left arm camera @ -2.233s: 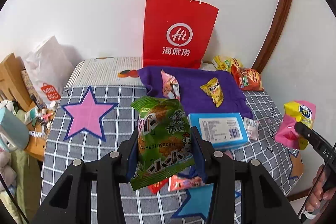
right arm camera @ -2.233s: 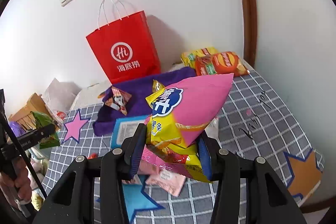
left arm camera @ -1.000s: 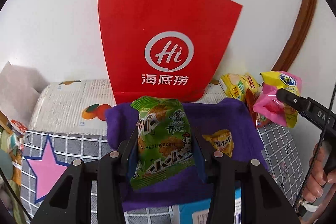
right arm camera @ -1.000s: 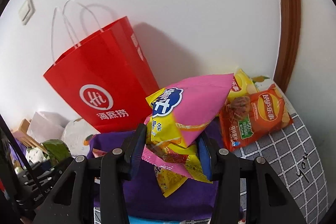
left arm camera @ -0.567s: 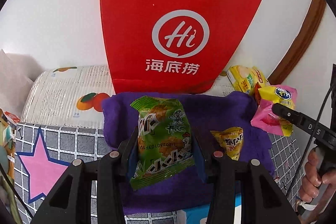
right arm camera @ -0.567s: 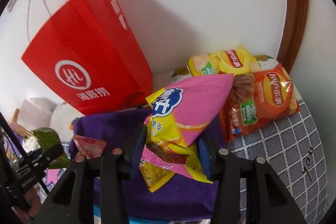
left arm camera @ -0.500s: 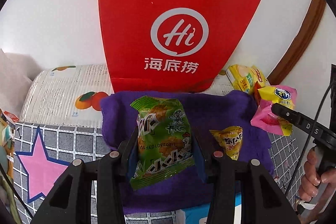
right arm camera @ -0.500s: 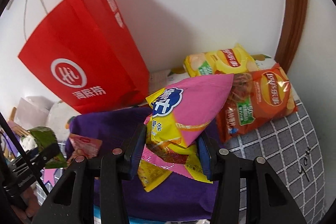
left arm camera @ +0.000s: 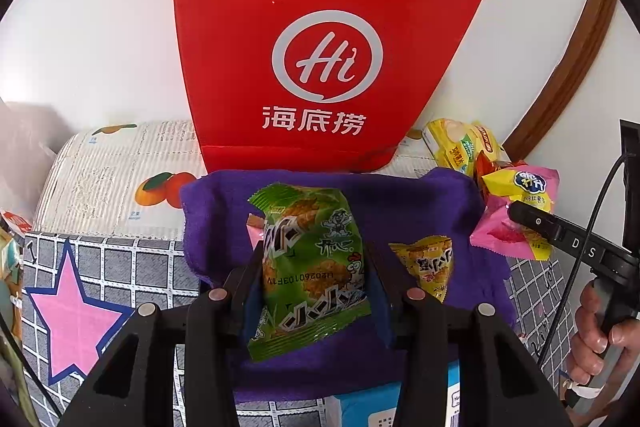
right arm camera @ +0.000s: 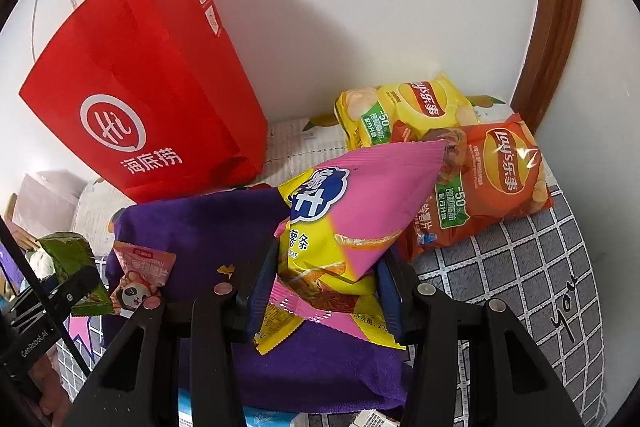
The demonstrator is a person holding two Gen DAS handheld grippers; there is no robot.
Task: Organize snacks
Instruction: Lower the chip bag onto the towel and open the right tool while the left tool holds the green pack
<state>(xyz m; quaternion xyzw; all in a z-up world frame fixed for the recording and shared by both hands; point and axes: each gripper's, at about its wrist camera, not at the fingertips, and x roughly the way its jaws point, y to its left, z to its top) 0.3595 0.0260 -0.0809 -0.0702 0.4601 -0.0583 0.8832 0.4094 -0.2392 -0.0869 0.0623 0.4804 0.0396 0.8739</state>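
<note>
My left gripper [left arm camera: 312, 287] is shut on a green snack packet [left arm camera: 310, 267] and holds it over the purple cloth [left arm camera: 400, 199], in front of the red paper bag [left arm camera: 320, 67]. My right gripper [right arm camera: 322, 293] is shut on a pink and yellow fries bag [right arm camera: 352, 223], held over the cloth's right part [right arm camera: 192, 223] beside two Lay's bags, a yellow Lay's bag [right arm camera: 404, 111] and an orange Lay's bag [right arm camera: 492, 179]. The fries bag [left arm camera: 516, 211] also shows at the right in the left wrist view. A small yellow packet [left arm camera: 432, 263] and a panda packet [right arm camera: 140, 271] lie on the cloth.
The red bag [right arm camera: 140, 87] stands against the white wall. A grey checked mat with a pink star [left arm camera: 76, 311] covers the table. A blue box [left arm camera: 368, 411] lies at the cloth's near edge. A brown door frame [right arm camera: 552, 27] is at the right. Clutter sits off the table's left.
Both grippers have moved forward from mid-table to over the purple cloth near the red bag, each still holding its packet. In the last half second the right gripper dropped slightly towards the cloth.
</note>
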